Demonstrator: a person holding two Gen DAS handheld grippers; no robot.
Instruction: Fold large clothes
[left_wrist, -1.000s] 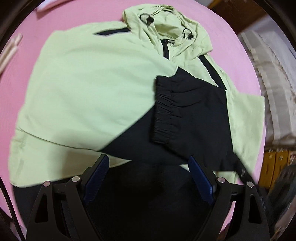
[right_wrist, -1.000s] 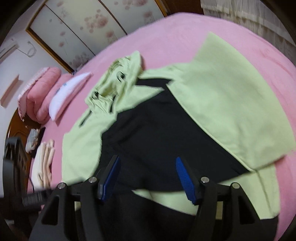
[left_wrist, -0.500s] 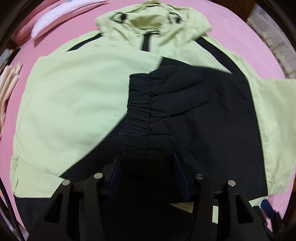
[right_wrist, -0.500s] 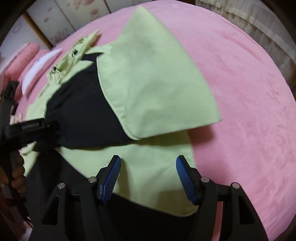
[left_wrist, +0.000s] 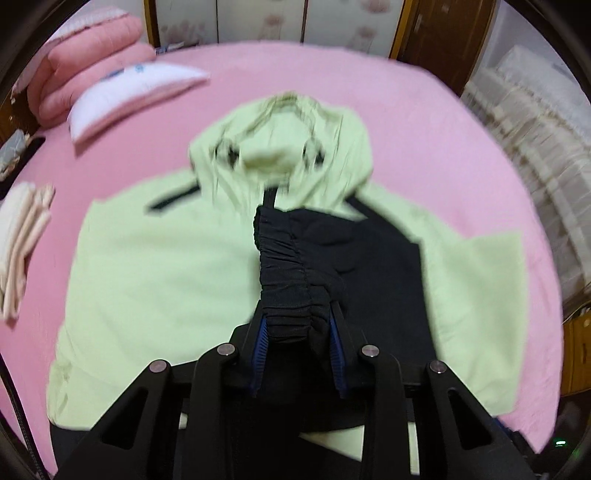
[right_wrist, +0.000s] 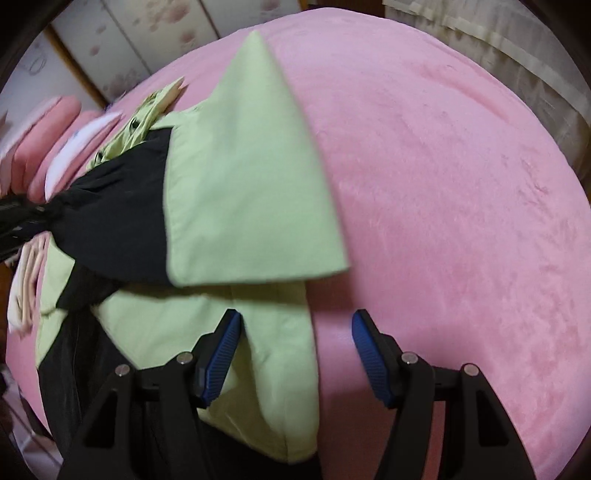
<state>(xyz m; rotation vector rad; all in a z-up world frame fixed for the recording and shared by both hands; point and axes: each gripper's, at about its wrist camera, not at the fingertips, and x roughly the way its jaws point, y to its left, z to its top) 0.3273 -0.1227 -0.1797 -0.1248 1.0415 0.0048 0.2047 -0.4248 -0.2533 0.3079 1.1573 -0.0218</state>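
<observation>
- Jaws of the left gripper (left_wrist: 298, 338) have just been closing, and their blue ribbed pads (left_wrist: 260, 354) now press from both sides on the gathered black elastic cuff (left_wrist: 286, 273) of the jacket's sleeve, which rises bunched between them.
- Jaws of the right gripper (right_wrist: 295, 354) stand apart with nothing clamped; the left blue pad (right_wrist: 221, 358) sits over the lime fabric, the right one over bare bedding (no contact with the cloth can be made out).
- The large lime-green and black hooded windbreaker jacket (left_wrist: 155, 273) lies front-up and spread on the pink plush bed cover (left_wrist: 424, 122), its hood (left_wrist: 284, 147) pointing away from the left camera, blurred by motion.
- The black sleeve (left_wrist: 373, 266) runs from the cuff down across the jacket's chest toward its right-hand side in the left view.
- In the right view a lime-green panel (right_wrist: 240, 184) is folded over the body, its lower edge lying across the black part, and the jacket's side edge (right_wrist: 280, 369) runs between the right gripper's fingers.
- A white pillow (left_wrist: 129, 96) leans on a rolled pink quilt (left_wrist: 88, 62) at the far left of the bed.
- A stack of folded cream cloth (left_wrist: 22, 243) lies at the left edge, well apart from the jacket.
</observation>
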